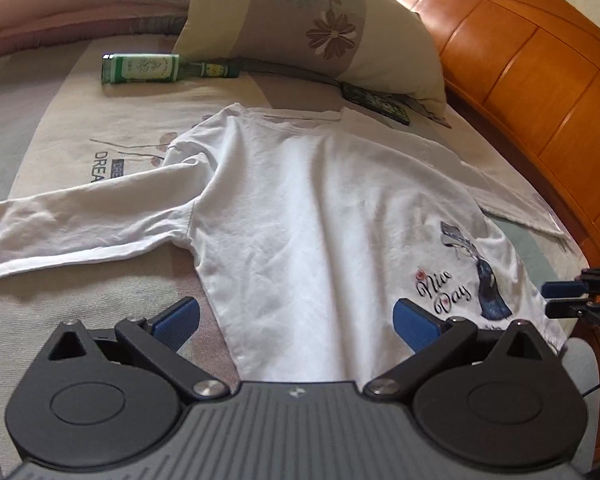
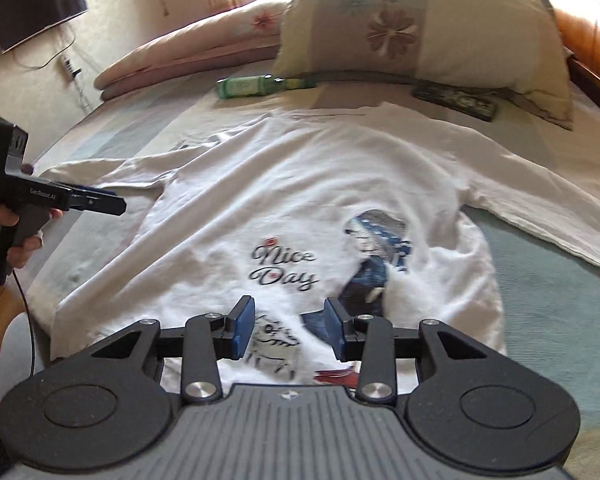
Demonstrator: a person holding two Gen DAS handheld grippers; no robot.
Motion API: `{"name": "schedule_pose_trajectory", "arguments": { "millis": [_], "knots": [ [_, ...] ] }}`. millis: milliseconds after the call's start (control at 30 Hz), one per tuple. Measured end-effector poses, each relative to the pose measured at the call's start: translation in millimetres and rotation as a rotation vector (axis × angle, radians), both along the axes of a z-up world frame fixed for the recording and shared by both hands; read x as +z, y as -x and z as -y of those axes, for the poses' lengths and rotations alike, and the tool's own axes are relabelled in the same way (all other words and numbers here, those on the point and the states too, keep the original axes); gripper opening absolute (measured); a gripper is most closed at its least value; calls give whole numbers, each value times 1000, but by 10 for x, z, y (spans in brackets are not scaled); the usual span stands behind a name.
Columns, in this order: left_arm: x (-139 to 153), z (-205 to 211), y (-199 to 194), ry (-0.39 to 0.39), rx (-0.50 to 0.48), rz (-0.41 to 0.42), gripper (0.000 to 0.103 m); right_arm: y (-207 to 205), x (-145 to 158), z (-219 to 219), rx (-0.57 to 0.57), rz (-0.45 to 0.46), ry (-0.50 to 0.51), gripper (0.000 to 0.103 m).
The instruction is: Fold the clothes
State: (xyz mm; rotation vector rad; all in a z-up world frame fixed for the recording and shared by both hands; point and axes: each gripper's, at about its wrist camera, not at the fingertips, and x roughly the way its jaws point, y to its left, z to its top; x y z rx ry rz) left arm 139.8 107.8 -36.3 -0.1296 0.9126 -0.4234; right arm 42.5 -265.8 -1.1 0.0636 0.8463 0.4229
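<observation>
below both open grippers, white shirt point(image 2: 284, 184) spread flat on bed point(image 2: 560, 320)

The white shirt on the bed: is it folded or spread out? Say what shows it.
Spread out. The shirt lies flat on the bed, print up, both sleeves stretched sideways, nothing doubled over.

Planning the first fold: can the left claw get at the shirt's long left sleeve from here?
Probably yes. The left claw is open and empty over the shirt, and the sleeve lies flat on the bed with nothing on it.

L gripper point(image 1: 296, 322) jaws wide; R gripper point(image 2: 289, 330) jaws part-open, empty.
</observation>
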Motion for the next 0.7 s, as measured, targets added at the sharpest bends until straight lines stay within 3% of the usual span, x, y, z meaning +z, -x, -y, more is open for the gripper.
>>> {"name": "schedule_pose_trajectory", "arguments": {
  "millis": [100, 267, 400, 533, 700],
  "knots": [
    [-130, -38, -204, 26, 40, -40, 102, -78, -38, 253, -54, 10, -13, 45],
    [-299, -90, -427, 168, 72, -103, 102, -332, -154, 555, -123, 4, -30, 46],
    [-482, -196, -601, 188, 143, -129, 102, -586, -251, 774, -158, -8, -46, 46],
    [-571, -358, -735, 313, 175, -110, 102, -783, -347, 960, -216, -35, -74, 46],
    [-649, -393, -953, 381, 199, -63, 102, -908, -432, 972, -223, -40, -79, 46]
  ]
}}
